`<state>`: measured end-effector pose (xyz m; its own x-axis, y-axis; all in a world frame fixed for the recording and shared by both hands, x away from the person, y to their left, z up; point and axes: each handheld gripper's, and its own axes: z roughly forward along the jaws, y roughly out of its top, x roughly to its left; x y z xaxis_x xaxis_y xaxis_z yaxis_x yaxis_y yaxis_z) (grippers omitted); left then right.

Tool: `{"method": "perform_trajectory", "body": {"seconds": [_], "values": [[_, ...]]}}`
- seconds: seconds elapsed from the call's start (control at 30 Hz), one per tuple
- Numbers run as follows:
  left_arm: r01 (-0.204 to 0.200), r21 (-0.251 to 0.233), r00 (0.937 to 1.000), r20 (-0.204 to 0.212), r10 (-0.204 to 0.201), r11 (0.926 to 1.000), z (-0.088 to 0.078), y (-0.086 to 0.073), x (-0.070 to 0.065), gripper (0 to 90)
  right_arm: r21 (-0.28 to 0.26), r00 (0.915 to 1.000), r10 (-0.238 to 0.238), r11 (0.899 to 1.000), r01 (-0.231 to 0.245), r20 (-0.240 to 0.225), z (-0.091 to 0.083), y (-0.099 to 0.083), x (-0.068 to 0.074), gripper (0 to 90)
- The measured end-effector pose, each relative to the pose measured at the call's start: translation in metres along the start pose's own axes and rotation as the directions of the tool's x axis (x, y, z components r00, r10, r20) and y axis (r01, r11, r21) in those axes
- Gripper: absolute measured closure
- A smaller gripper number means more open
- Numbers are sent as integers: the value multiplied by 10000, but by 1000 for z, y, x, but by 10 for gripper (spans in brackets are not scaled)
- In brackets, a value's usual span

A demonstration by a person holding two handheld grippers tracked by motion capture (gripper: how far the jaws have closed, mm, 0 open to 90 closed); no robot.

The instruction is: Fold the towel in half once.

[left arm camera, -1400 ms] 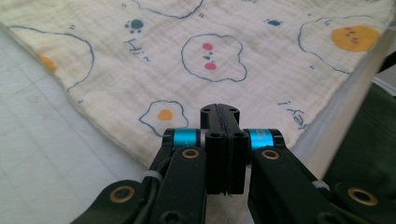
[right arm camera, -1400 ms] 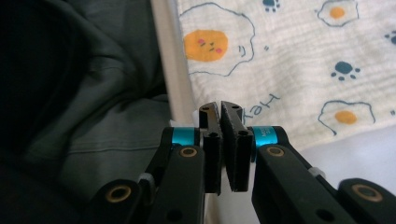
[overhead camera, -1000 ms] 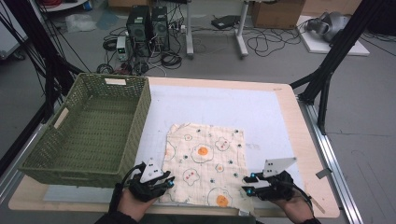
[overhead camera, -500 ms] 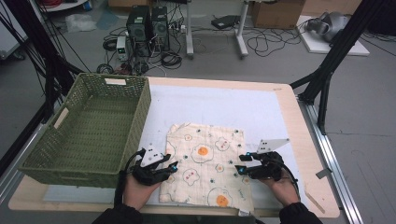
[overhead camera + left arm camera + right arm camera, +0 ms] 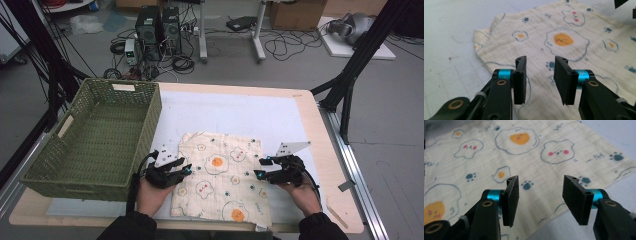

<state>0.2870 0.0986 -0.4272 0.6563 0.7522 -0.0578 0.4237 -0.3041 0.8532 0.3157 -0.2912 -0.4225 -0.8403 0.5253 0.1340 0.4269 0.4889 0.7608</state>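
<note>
A cream cloth (image 5: 220, 180) printed with fried eggs and paw prints lies flat on the white mat. My left gripper (image 5: 186, 169) sits at the cloth's left edge, pointing right across it. In the left gripper view the left gripper (image 5: 540, 60) hovers over the cloth (image 5: 564, 40); its jaws have just been closing, with a gap and nothing between them. My right gripper (image 5: 261, 167) is at the cloth's right edge, pointing left. In the right gripper view the right gripper (image 5: 542, 179) stands above the cloth (image 5: 499, 157); its jaws have just been opening and are empty.
A green woven basket (image 5: 150, 120) stands on the left of the table, close to my left hand. The white mat (image 5: 240, 115) stretches beyond the cloth to the far side. The wooden table edge (image 5: 330, 165) runs to the right of my right hand.
Both hands have moved from the cloth's near corners away from the front edge, up along its sides. Both pairs of jaws stand wider apart than a second ago.
</note>
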Motion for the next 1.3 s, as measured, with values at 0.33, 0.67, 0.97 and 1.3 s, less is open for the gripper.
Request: {"method": "perform_trajectory", "body": {"seconds": [0.33, 0.67, 0.97, 1.3], "values": [[893, -143, 9896, -1116, -903, 9959, 32, 22, 26, 703, 512, 9972, -221, 9985, 184, 721, 18, 32, -32, 485], [1828, 84, 9526, -2489, -1750, 9831, 53, 23, 45, 748, 905, 9899, 374, 9946, -501, 1365, 38, 31, -55, 518], [2037, 798, 9487, -2624, -1765, 9758, 68, 19, 47, 846, 1041, 9819, 489, 9922, -689, 1831, 44, 28, -61, 767], [2044, -31, 9501, -2399, -1992, 9789, 52, 26, 48, 883, 583, 9865, 841, 9940, -930, 1402, 29, 29, -63, 884]]}}
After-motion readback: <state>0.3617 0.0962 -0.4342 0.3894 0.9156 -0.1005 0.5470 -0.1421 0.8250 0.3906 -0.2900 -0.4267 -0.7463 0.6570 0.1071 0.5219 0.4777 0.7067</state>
